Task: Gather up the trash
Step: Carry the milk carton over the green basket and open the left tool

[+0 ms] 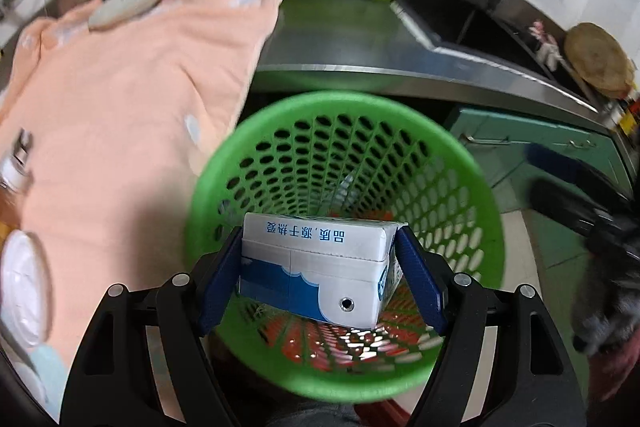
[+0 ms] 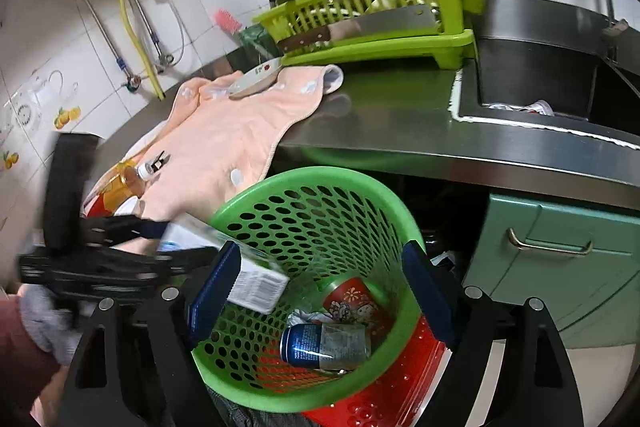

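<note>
My left gripper (image 1: 320, 275) is shut on a white and blue milk carton (image 1: 316, 267) and holds it above the mouth of a green perforated trash basket (image 1: 480, 211). The right wrist view shows the carton (image 2: 248, 275) over the basket rim (image 2: 320, 179), with a red cup (image 2: 354, 301) and a blue can (image 2: 316, 345) lying inside. My right gripper (image 2: 320, 291) is open and empty, with its fingers on either side of the basket.
A peach towel (image 2: 224, 143) covers the steel counter (image 2: 400, 115), with a bottle (image 2: 128, 179) and a small dish (image 2: 256, 79) on it. A green dish rack (image 2: 380, 23) stands behind. A sink (image 2: 540, 87) is to the right, teal cabinets (image 2: 560, 259) below.
</note>
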The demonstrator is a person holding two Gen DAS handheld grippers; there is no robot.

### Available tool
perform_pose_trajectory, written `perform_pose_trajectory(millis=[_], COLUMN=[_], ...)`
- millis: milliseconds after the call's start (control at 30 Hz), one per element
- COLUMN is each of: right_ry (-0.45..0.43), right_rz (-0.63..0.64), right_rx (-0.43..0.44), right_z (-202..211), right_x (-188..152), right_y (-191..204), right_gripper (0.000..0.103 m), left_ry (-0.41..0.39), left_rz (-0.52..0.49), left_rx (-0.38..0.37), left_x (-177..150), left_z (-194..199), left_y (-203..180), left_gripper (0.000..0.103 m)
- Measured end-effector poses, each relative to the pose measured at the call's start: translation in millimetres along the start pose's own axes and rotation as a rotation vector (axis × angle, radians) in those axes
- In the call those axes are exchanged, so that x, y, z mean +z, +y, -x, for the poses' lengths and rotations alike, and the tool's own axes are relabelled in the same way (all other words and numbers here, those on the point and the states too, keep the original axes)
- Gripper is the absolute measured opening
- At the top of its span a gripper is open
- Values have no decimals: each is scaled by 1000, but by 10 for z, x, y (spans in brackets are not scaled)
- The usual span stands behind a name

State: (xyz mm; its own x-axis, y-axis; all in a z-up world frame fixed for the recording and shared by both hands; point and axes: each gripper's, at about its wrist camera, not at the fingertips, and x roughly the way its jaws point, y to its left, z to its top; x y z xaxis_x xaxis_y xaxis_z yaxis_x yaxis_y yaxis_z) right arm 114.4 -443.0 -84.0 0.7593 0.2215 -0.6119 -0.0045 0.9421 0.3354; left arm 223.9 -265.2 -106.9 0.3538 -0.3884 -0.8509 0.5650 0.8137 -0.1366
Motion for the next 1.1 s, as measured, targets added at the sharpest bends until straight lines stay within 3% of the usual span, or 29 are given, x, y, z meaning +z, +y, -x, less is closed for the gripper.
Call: perform_pose_trajectory(millis=[267,600,867,1100], right_ry=[-3,7,-11,-29], right_rz=[-30,-43,-23,3], right_rx=[0,12,16,40], right_z=[62,55,149,221], right_x=[-81,-126,-80,-33], right_y=[-157,-183,-19,202], right_gripper=[80,80,80,80], left_ry=[83,102,65,-16], left_rz=[69,109,108,124], left_rx=[23,10,-13,5], left_x=[19,-59,-113,-262], left_z=[-483,-571,-331,209], left_y=[-59,12,33,150], left_gripper=[74,75,76,76])
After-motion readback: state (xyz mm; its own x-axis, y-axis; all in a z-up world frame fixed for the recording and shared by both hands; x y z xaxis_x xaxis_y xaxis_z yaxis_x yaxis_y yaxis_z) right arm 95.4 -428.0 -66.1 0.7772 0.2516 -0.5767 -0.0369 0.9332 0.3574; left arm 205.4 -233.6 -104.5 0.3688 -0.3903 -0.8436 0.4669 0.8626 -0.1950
